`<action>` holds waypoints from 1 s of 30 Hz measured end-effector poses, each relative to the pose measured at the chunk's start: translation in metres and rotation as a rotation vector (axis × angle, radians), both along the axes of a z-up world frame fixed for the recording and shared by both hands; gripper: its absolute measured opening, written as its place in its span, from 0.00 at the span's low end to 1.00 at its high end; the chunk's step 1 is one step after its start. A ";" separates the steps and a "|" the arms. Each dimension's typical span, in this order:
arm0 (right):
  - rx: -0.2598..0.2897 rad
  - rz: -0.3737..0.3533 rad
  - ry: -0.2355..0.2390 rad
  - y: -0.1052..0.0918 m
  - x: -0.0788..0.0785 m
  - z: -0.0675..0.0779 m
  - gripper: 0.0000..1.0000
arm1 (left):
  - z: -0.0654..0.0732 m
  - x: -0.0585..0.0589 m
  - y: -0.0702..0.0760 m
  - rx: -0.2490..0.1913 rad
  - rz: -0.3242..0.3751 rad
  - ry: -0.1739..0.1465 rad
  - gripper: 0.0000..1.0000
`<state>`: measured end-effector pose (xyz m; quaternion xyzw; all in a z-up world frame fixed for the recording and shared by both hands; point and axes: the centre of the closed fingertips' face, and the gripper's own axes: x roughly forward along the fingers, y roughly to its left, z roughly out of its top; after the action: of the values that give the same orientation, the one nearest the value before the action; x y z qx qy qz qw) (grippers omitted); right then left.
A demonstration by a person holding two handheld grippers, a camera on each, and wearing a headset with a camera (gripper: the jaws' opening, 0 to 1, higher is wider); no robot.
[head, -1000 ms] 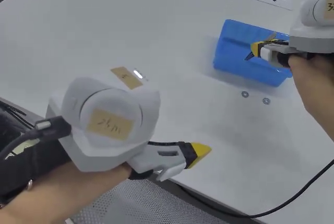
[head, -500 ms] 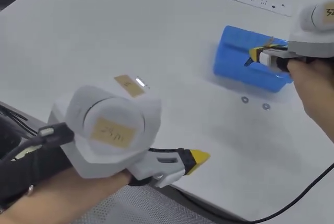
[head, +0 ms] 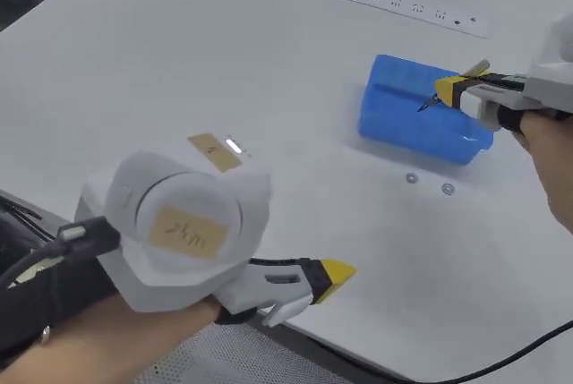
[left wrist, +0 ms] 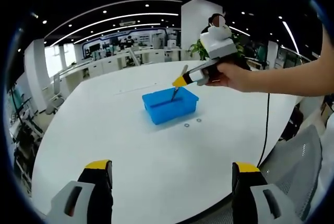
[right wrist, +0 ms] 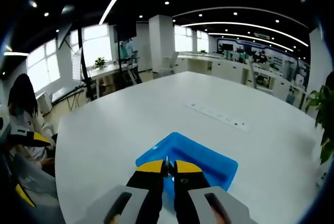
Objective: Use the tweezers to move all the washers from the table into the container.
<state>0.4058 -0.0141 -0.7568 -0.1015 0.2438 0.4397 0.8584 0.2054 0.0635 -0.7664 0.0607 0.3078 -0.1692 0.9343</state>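
A blue container (head: 407, 120) stands on the white table, also visible in the left gripper view (left wrist: 170, 106) and the right gripper view (right wrist: 209, 164). Two small washers (head: 411, 178) (head: 448, 189) lie on the table just in front of it. My right gripper (head: 448, 90) is shut on thin tweezers (head: 428, 104), whose tips point down into the container's open top. From the left gripper view I see that gripper (left wrist: 182, 80) and the tweezers (left wrist: 175, 92) above the box. My left gripper (left wrist: 171, 166) is open and holds nothing, low near the table's front edge (head: 333, 274).
A white power strip (head: 407, 6) lies at the back of the table. A black cable (head: 501, 357) trails over the front right edge. A mesh chair seat (head: 215, 353) sits below the near edge. A person sits at the left in the right gripper view.
The head camera has shifted a little. My right gripper with the tweezers stays over the container, drawn slightly to the right. The left gripper has barely moved.
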 end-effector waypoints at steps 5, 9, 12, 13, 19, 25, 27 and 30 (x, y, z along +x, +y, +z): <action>-0.003 0.019 0.004 -0.006 -0.017 0.000 0.03 | -0.001 0.001 -0.002 0.001 -0.004 -0.001 0.97; -0.044 0.035 0.019 -0.010 -0.028 -0.015 0.03 | -0.002 0.001 -0.003 0.000 -0.007 -0.001 0.97; -0.060 0.033 0.054 -0.011 -0.034 -0.032 0.03 | -0.003 0.000 -0.003 0.006 -0.010 0.002 0.97; -0.066 0.036 0.060 -0.012 -0.035 -0.035 0.03 | -0.003 0.000 -0.002 0.007 -0.010 0.001 0.97; -0.107 0.040 0.096 -0.014 -0.042 -0.056 0.03 | -0.003 -0.002 0.000 0.009 -0.008 0.004 0.97; -0.111 0.032 0.130 -0.016 -0.041 -0.061 0.03 | -0.004 -0.003 0.001 0.007 -0.004 0.006 0.97; -0.109 0.032 0.136 -0.015 -0.042 -0.062 0.03 | -0.004 -0.003 0.000 0.005 -0.004 0.006 0.97; -0.121 0.041 0.133 -0.015 -0.044 -0.063 0.03 | -0.004 -0.003 -0.001 0.003 -0.009 0.007 0.97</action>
<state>0.3622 -0.0290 -0.8193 -0.1284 0.3243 0.4475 0.8234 0.2025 0.0623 -0.7708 0.0627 0.3109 -0.1730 0.9325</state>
